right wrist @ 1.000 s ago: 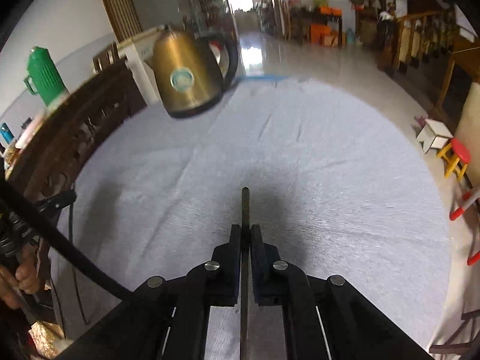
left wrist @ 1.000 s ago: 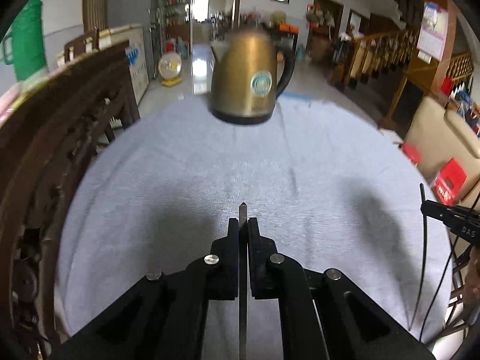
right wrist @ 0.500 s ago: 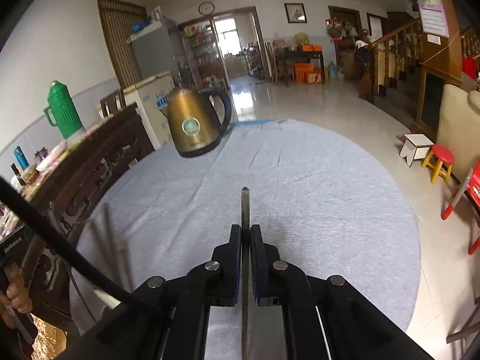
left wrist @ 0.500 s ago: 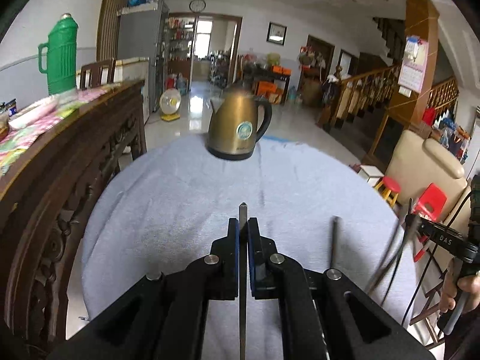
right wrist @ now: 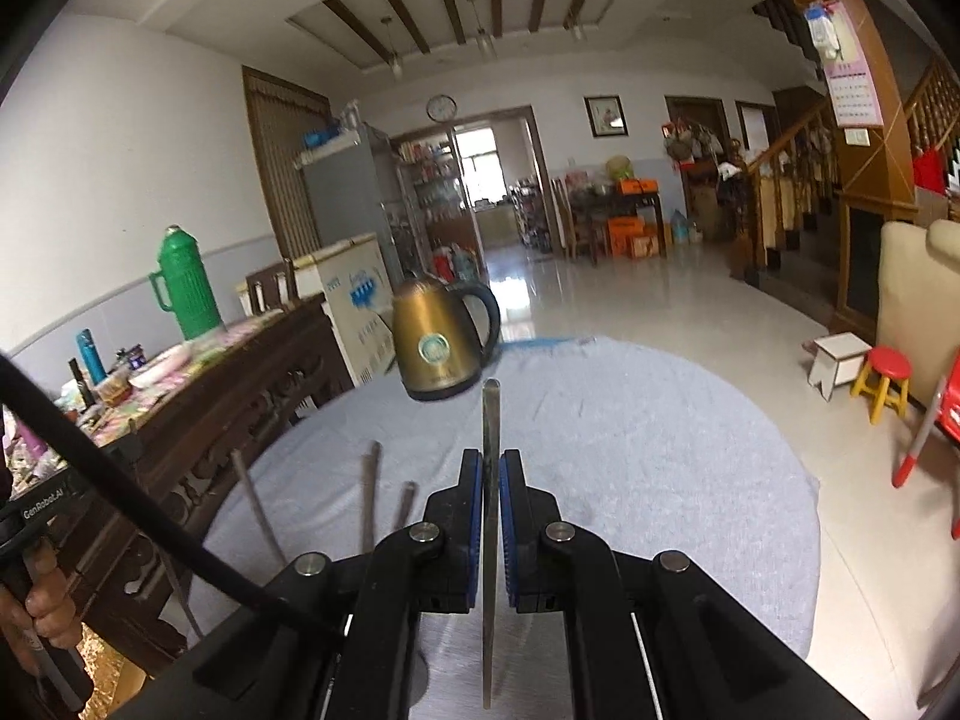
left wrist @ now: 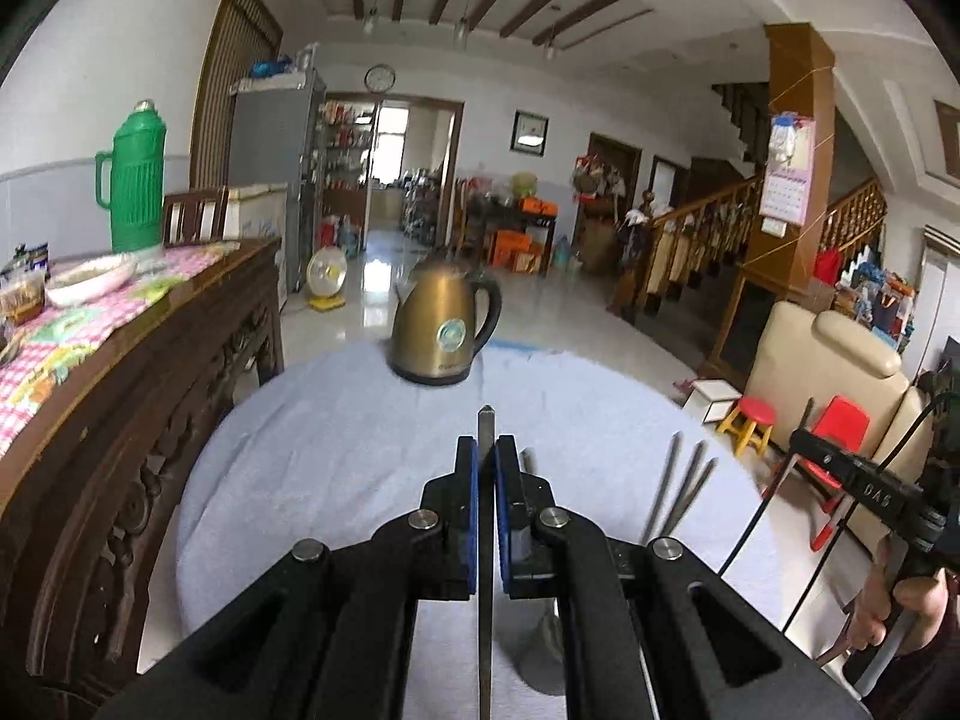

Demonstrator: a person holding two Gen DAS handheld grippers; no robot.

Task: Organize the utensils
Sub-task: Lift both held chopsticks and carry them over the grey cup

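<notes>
- Both tongs, left (left wrist: 486,468) and right (right wrist: 491,474), clamped tight on a thin metal utensil handle each
- Other utensils (left wrist: 684,480) loose on tablecloth (left wrist: 360,420), sorting barely started

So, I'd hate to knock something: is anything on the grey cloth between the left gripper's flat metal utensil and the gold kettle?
Nothing visible. The grey cloth is bare from the flat metal utensil in the left gripper to the gold kettle; thin metal rods stand off to the right.
</notes>
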